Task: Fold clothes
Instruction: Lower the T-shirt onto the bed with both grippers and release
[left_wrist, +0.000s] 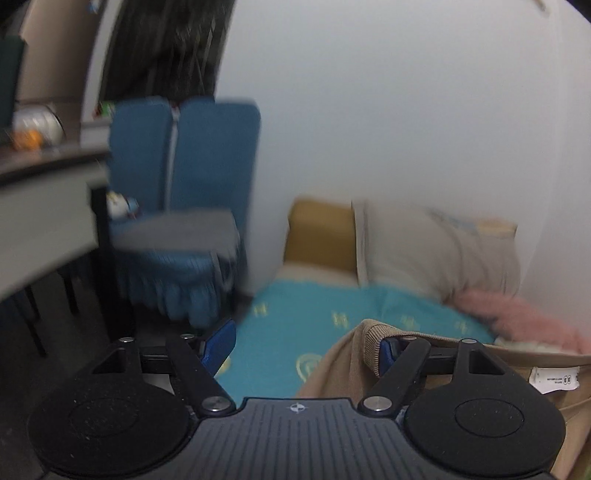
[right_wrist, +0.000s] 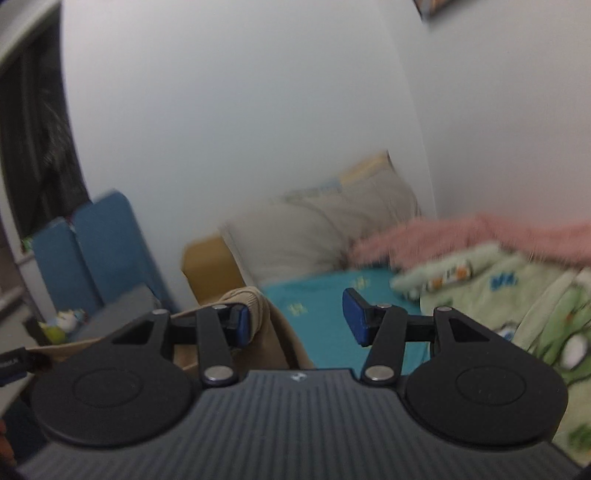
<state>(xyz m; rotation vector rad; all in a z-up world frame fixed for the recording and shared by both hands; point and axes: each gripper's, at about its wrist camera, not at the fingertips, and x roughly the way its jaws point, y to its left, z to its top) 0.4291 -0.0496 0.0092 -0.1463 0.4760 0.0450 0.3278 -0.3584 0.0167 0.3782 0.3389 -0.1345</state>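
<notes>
A tan garment (left_wrist: 343, 365) with a ribbed hem hangs over the right finger of my left gripper (left_wrist: 304, 347), and a white label (left_wrist: 554, 380) shows on it at the right. The left gripper's jaws stand wide apart, with the teal bed sheet (left_wrist: 295, 314) visible between them. In the right wrist view the same tan garment (right_wrist: 275, 332) is draped over the left finger of my right gripper (right_wrist: 298, 321). Its jaws are also apart and nothing is pinched between the blue pads (right_wrist: 354, 317). The picture is blurred by motion.
A grey pillow (left_wrist: 424, 251) and a pink fluffy blanket (left_wrist: 517, 314) lie at the head of the bed by the white wall. A green patterned quilt (right_wrist: 498, 288) covers the bed's right side. A blue chair (left_wrist: 184, 166) and a desk (left_wrist: 44, 206) stand to the left.
</notes>
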